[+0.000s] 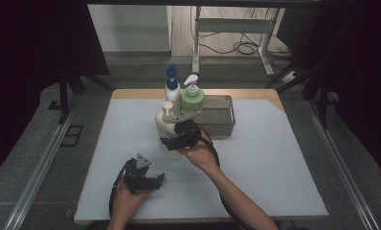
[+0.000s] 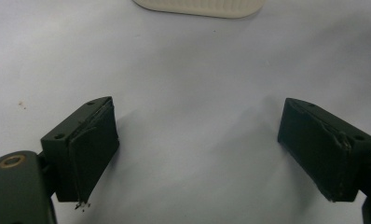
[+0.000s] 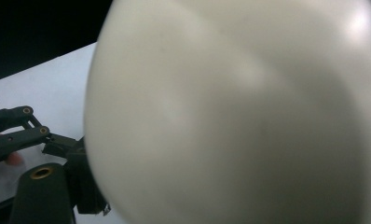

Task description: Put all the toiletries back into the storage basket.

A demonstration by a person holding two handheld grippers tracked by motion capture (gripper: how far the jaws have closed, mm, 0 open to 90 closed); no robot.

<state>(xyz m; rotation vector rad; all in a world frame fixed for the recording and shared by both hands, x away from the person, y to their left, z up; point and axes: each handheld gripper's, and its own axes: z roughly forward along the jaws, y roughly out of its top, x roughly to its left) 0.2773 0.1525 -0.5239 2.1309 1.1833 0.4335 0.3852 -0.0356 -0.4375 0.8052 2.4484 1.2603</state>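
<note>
The left tongs (image 1: 156,179) rested released on the bench (image 1: 274,158), while the right tongs (image 1: 175,141) straddled the cream bottle (image 1: 165,125), grip uncertain.

Three bottles are standing near the back of the table (image 1: 274,158). The front bottle (image 1: 165,129) is sitting before the left bottle (image 1: 172,88) and the right bottle (image 1: 192,98). A tray (image 1: 219,117) is lying just right of them. The right gripper (image 1: 176,139) is sitting against the front bottle, and the left gripper (image 1: 148,179) is sitting before it.

Black grippers (image 1: 145,181), seemingly brass-coloured screws (image 2: 12,161)
</note>
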